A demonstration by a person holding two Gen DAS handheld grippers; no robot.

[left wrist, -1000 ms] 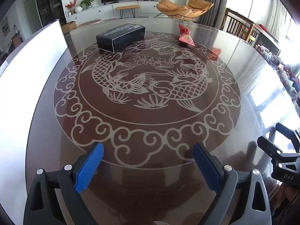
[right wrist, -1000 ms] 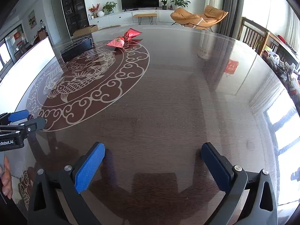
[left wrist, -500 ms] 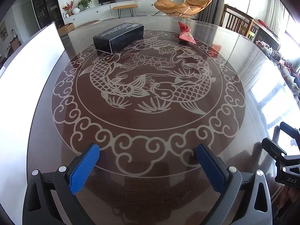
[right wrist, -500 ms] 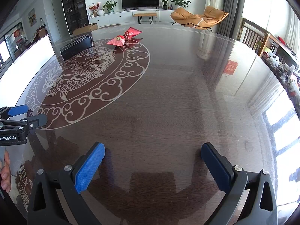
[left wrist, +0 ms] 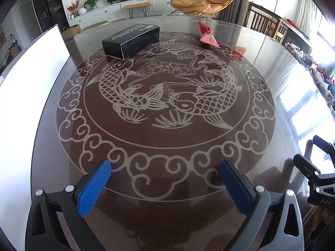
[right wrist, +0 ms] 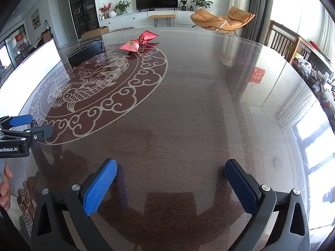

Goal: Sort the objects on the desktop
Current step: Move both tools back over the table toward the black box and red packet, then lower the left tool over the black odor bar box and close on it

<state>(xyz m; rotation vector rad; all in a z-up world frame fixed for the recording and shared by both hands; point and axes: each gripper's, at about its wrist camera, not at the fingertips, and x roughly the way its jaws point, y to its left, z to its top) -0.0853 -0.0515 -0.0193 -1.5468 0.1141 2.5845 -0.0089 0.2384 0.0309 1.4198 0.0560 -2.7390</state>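
A long black box lies on the far left of the round glass table, also in the right wrist view. A red tied pouch lies at the far side to the right of the box, also in the right wrist view. My left gripper is open and empty, low over the near part of the fish pattern. My right gripper is open and empty over bare table to the right of the pattern. Each gripper shows at the edge of the other's view.
A large white board stands along the table's left edge. Wooden chairs stand at the far right. A cluttered ledge runs along the right side. Beyond the table are an orange lounge chair and a TV unit.
My left gripper has moved forward over the pattern, so the black box and the pouch look closer. The right gripper has barely moved. Both stay open.
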